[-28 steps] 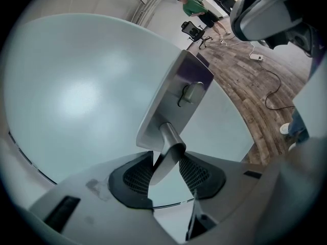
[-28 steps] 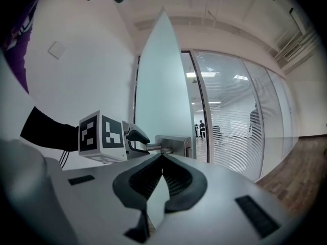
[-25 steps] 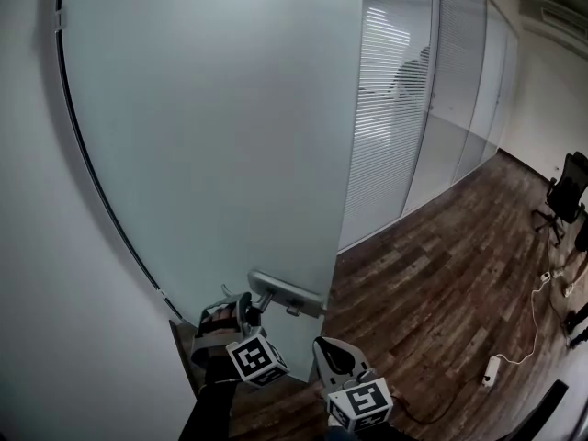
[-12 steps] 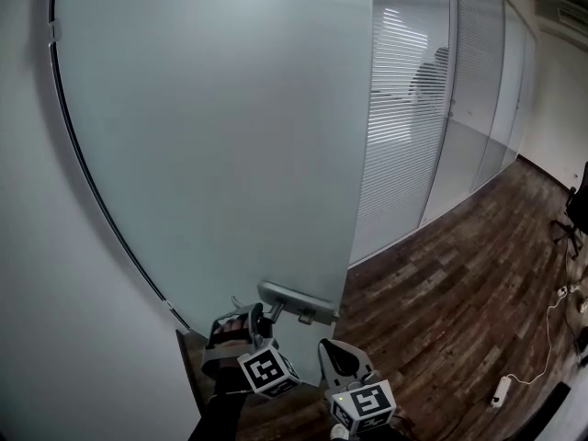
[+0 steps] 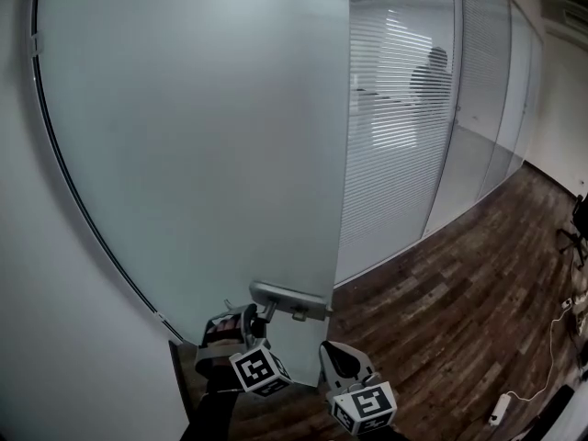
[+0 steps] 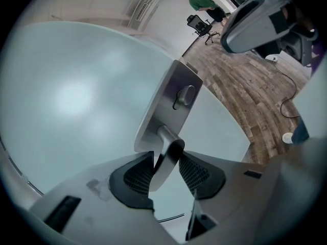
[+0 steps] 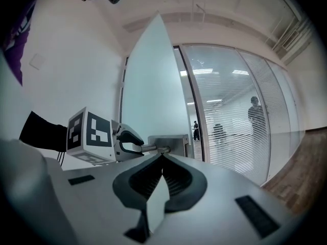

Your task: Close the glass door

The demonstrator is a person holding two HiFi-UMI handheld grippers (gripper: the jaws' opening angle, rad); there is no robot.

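The left claw (image 6: 166,160) clamps the lever handle (image 6: 166,143) near its end and may slip off if the glass door (image 6: 76,96) is pulled askew; the right claw (image 7: 162,158) is closed, empty.

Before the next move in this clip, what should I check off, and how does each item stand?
1. Left gripper clamped on the lever handle: ok, a pad presses on each side.
2. Right gripper free: ok, shut and holding nothing.
3. Frosted glass door closed: not ok, it stands ajar, with open space showing past its free edge.
4. Latch lined up with its frame: cannot tell, that meeting point is not in view.
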